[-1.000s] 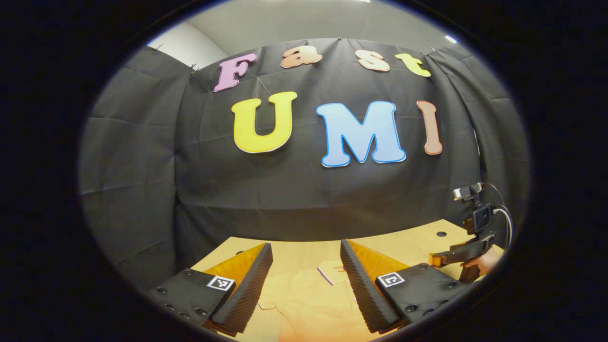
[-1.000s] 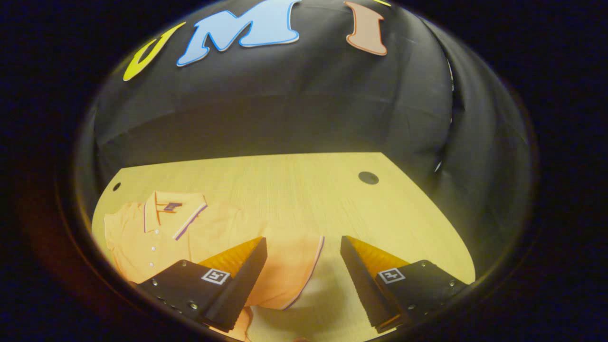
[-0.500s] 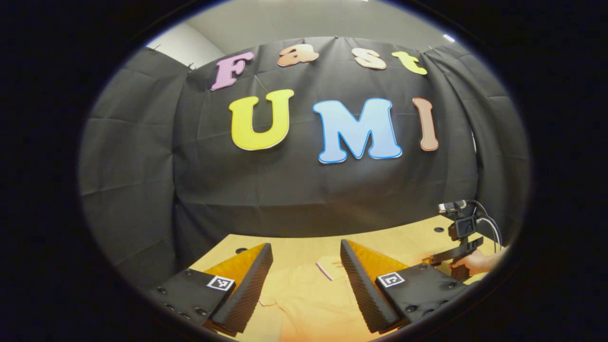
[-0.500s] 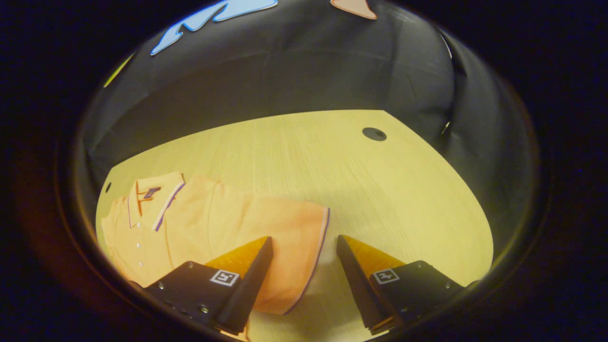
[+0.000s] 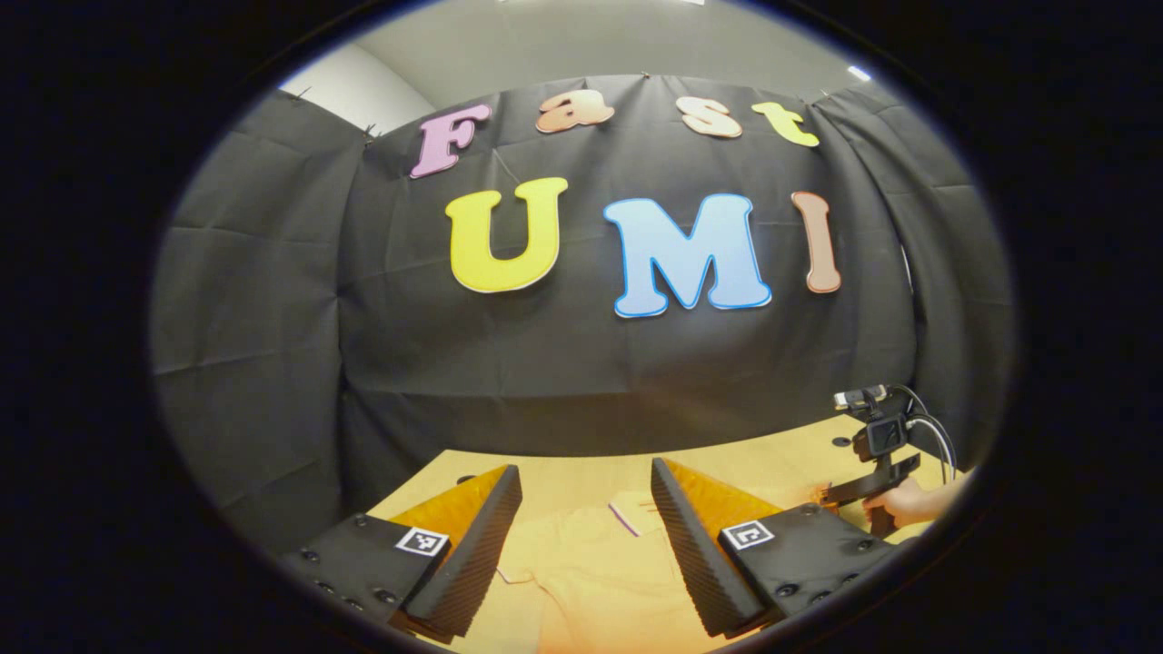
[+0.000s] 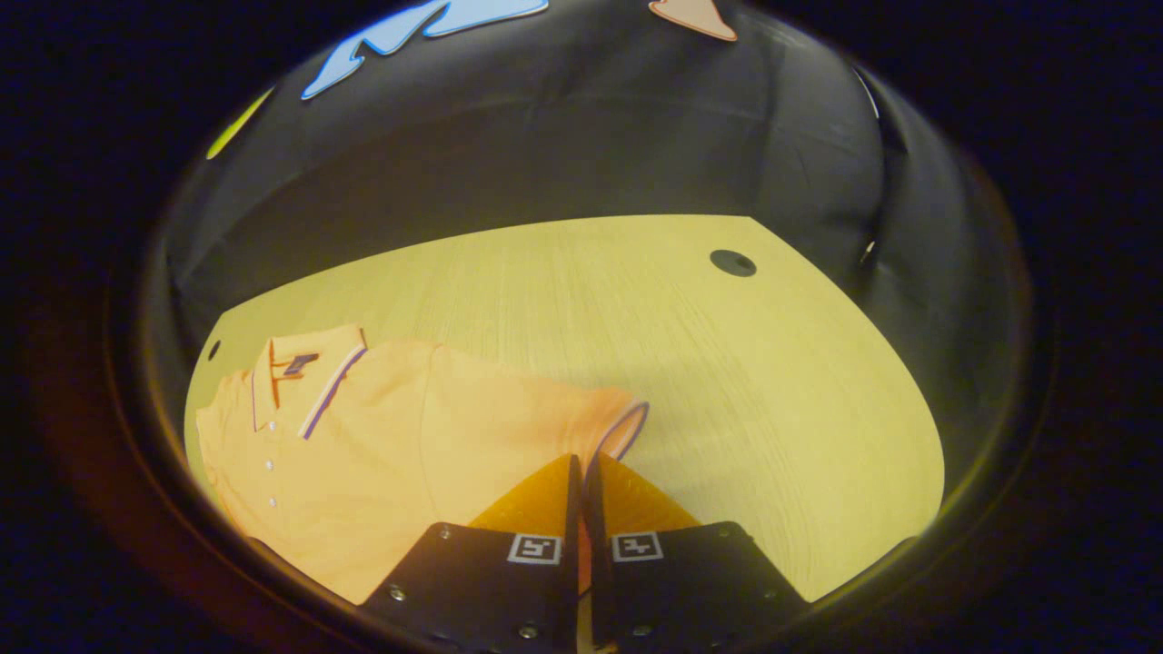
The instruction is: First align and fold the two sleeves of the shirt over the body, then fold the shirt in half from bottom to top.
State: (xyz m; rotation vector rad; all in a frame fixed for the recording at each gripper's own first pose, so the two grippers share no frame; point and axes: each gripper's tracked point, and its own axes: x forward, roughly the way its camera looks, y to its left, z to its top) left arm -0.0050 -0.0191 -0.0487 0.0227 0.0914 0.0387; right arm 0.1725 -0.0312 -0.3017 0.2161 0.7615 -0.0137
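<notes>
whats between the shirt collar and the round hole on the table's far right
In the right gripper view, only bare table lies between the shirt collar and the round hole.

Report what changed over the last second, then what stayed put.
The right gripper came down toward the shirt and closed its fingers on the sleeve cuff, whose trimmed edge now curls up. The left gripper stayed open above the shirt's body; the shirt's collar and the table are unchanged.
</notes>
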